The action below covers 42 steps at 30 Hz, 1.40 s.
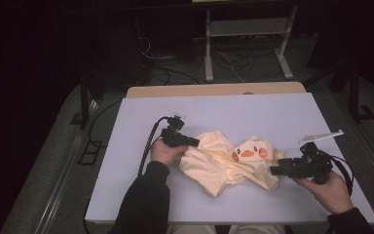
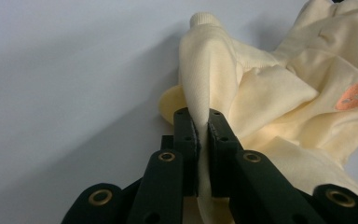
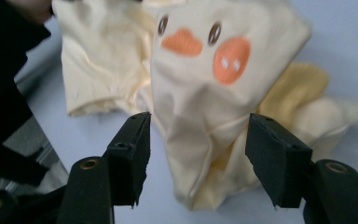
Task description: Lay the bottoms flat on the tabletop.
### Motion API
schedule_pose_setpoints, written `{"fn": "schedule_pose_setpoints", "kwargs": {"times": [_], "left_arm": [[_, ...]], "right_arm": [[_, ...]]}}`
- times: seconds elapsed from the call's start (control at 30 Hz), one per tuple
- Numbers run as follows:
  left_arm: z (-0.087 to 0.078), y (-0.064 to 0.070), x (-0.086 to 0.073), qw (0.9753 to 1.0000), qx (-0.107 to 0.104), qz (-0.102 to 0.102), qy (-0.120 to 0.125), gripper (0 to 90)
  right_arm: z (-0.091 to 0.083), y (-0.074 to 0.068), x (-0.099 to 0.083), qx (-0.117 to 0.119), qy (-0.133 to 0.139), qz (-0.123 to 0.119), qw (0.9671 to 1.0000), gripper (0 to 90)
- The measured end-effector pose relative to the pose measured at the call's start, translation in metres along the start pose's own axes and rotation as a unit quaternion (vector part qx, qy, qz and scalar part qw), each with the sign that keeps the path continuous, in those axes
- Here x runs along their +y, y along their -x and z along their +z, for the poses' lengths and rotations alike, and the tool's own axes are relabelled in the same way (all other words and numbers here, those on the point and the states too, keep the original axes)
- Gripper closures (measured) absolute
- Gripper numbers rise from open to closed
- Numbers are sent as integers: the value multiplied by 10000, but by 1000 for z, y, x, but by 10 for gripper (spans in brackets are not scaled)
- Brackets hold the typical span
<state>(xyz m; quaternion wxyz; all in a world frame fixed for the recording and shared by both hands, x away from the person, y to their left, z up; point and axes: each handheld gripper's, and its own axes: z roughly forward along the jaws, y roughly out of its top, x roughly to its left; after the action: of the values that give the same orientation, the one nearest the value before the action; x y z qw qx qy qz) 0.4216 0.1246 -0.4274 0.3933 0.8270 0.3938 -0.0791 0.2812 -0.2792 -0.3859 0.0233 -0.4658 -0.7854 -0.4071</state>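
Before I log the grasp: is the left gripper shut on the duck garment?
Shut. The left gripper pinches a raised fold of the yellow duck-face garment between its closed jaws.

Crumpled pale-yellow duck-face garment (image 1: 229, 161) lies mid-table, one fold pinched upright.

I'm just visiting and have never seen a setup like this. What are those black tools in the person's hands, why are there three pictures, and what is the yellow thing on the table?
There is no robot arm: a person holds a two-jaw gripper in each hand. The high view looks down on the white table. The other two pictures come from cameras riding on the grippers, looking along their black jaws. On the table lies a crumpled pale yellow garment with a duck face: orange beak and cheeks. The left gripper is shut, pinching a fold of the garment. The right gripper is open, its jaws standing either side of the face end without pinching it. A white strip lies near the table's right edge.
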Motion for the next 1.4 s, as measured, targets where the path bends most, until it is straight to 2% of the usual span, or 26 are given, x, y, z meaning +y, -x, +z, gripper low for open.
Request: {"fn": "schedule_pose_setpoints", "kwargs": {"times": [0.2, 0.37, 0.47, 0.53, 0.6, 0.63, 0.73, 0.8, 0.93, 1.0, 1.1, 1.2, 1.4], "left_arm": [[-3, 4, 2, 9999, 19, 62, 100, 834], [-6, 6, 2, 9998, 26, 111, 140, 834], [-8, 8, 2, 9997, 20, 143, 180, 834], [-8, 9, 2, 9996, 42, 190, 201, 834], [-8, 10, 1, 9995, 44, 212, 228, 834], [-8, 10, 1, 9994, 45, 223, 242, 834], [-9, 11, -1, 9992, 12, 200, 354, 834], [-9, 10, -4, 9988, -5, 184, 448, 834], [-10, 7, -13, 9981, 18, 122, 603, 835], [-12, 6, -13, 9980, 54, 115, 626, 834], [-20, 5, -10, 9966, 33, 96, 821, 835], [-28, 7, -5, 9956, 118, 100, 929, 835], [-49, 9, 8, 9925, 302, 152, 1174, 834]], "right_arm": [[3, 6, 18, -103, 173, 122, 9997, 361], [18, 12, 29, -441, -15, 207, 9988, 376], [30, 16, 32, -610, -238, 370, 9972, 381], [35, 20, 32, -675, -270, 488, 9962, 429], [39, 24, 33, -551, -267, 530, 9967, 562], [41, 25, 33, -484, -296, 495, 9972, 643], [47, 28, 32, -378, -350, 472, 9976, 752], [48, 28, 31, -409, -338, 428, 9977, 802], [44, 25, 31, -522, -209, 245, 9981, 818], [44, 25, 32, -524, -179, 195, 9983, 819], [42, 24, 37, -619, -182, 120, 9978, 819], [39, 23, 49, -654, -87, 80, 9978, 819], [40, 22, 84, -749, 34, -113, 9971, 819]]}}
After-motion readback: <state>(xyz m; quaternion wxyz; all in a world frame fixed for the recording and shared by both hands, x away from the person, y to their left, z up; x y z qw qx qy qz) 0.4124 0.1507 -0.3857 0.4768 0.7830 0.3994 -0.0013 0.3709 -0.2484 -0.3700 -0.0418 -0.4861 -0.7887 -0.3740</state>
